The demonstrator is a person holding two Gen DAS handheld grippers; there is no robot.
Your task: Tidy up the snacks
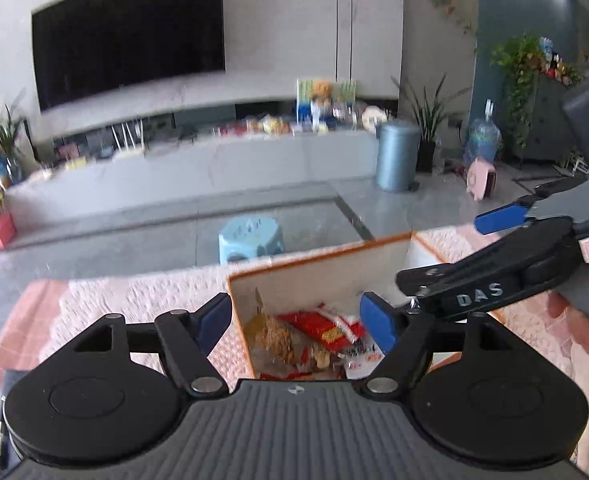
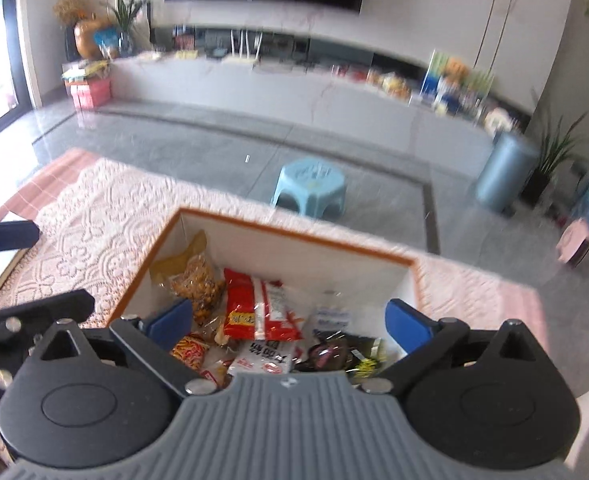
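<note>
A box (image 2: 294, 236) sits on a table cloth (image 2: 94, 216), with snack packets (image 2: 262, 312) lying inside it. Beyond the table a stool (image 2: 310, 184) stands on the floor, and further back a long cabinet runs beneath a television (image 1: 126, 32). What seems a bin (image 1: 396, 156) stands right of the cabinet.
</note>
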